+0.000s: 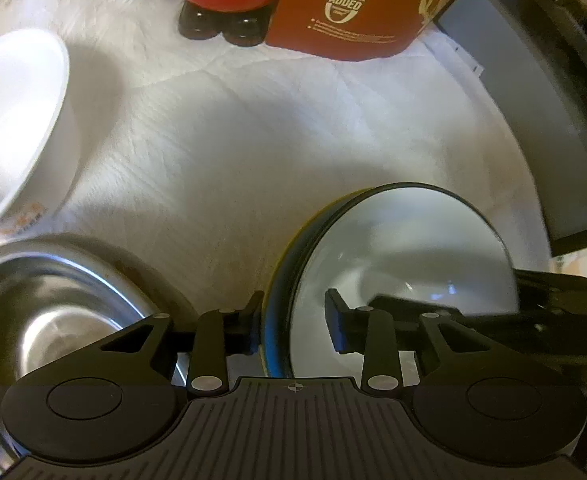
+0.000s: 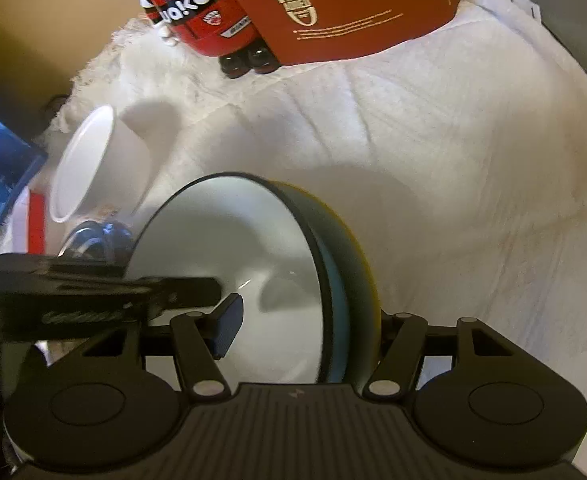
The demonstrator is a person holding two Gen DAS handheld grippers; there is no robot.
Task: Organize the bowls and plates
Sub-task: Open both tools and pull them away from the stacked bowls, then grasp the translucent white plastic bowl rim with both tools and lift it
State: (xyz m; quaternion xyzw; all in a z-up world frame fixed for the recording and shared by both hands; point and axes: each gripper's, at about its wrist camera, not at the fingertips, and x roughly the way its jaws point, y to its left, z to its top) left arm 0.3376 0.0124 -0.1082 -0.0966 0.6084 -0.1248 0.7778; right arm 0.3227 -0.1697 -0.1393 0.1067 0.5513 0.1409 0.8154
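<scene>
Currently: blue-rimmed bowl [image 1: 405, 248] straddled at opposite rims by left gripper [image 1: 295, 320] and right gripper [image 2: 305, 332], jaws half-open, no clear clamp. Sits right of steel bowl [image 1: 53, 304]. Looks rigid, glazed, slippery, chip-prone; grab rim wall firmly.

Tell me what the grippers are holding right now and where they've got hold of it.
Both straddle the rim of the blue-and-yellow bowl: left gripper on one side, right gripper opposite. Whether the pads actually press can't be told.

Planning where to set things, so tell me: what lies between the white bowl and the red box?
Only bare white cloth between white bowl and red box, in both views.
</scene>
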